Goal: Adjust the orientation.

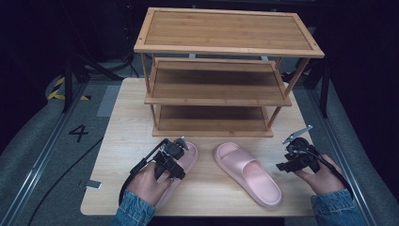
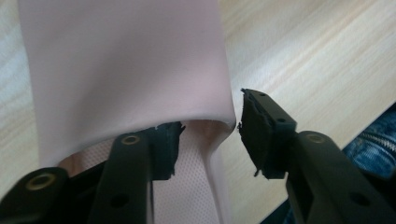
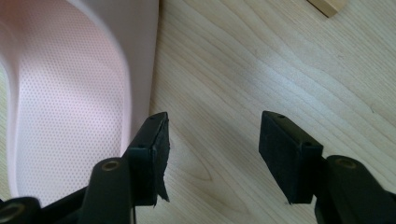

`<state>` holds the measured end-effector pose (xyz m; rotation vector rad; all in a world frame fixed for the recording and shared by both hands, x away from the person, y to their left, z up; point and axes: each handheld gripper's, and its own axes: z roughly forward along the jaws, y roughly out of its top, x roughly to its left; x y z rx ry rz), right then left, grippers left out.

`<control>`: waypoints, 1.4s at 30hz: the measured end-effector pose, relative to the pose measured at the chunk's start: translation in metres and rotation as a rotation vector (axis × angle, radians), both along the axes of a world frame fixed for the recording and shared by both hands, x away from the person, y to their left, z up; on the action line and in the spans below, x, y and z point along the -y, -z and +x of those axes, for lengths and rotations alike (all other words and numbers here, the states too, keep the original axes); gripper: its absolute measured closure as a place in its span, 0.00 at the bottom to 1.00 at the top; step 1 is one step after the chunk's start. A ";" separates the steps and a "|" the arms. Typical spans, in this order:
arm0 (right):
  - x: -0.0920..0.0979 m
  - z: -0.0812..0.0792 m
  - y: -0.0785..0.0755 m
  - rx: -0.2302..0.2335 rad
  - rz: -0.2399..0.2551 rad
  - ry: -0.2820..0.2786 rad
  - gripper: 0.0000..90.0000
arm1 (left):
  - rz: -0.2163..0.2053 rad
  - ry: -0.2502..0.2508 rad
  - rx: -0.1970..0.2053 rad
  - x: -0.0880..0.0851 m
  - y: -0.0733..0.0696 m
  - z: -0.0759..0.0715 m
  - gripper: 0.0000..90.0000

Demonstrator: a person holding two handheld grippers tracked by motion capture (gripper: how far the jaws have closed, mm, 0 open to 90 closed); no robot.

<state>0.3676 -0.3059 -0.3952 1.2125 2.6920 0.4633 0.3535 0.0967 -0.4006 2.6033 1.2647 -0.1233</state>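
Two pink slippers [image 1: 248, 173] [image 1: 186, 155] flat on table, before rack.

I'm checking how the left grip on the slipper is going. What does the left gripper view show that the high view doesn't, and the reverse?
Left gripper view: one black jaw tucked under the strap of the left slipper, the other outside its edge, a gap still showing.

High view: the bamboo shoe rack, the right slipper, and the right gripper on the table.

Both: the left slipper, the left gripper and the table.
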 end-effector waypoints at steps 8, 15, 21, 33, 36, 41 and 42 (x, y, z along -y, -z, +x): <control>0.001 -0.004 -0.002 0.015 -0.010 -0.011 0.51 | -0.002 0.019 0.031 0.005 0.003 -0.001 0.88; 0.007 -0.008 -0.002 0.021 -0.012 0.004 0.51 | 0.002 0.038 0.039 0.005 0.000 0.002 0.92; 0.011 -0.012 -0.003 0.023 -0.009 0.014 0.51 | -0.008 0.051 0.053 0.004 -0.015 0.000 0.93; 0.014 -0.019 -0.002 0.013 -0.016 0.029 0.51 | -0.044 0.122 0.088 0.009 -0.056 -0.001 0.93; 0.013 -0.020 -0.003 0.017 -0.009 0.030 0.51 | -0.062 0.147 0.098 0.012 -0.073 -0.001 0.93; 0.010 -0.020 0.000 0.014 -0.006 0.022 0.51 | -0.059 0.168 0.111 0.015 -0.088 0.000 0.93; 0.009 -0.019 0.002 0.008 -0.007 0.017 0.51 | -0.056 0.169 0.109 0.015 -0.093 0.001 0.93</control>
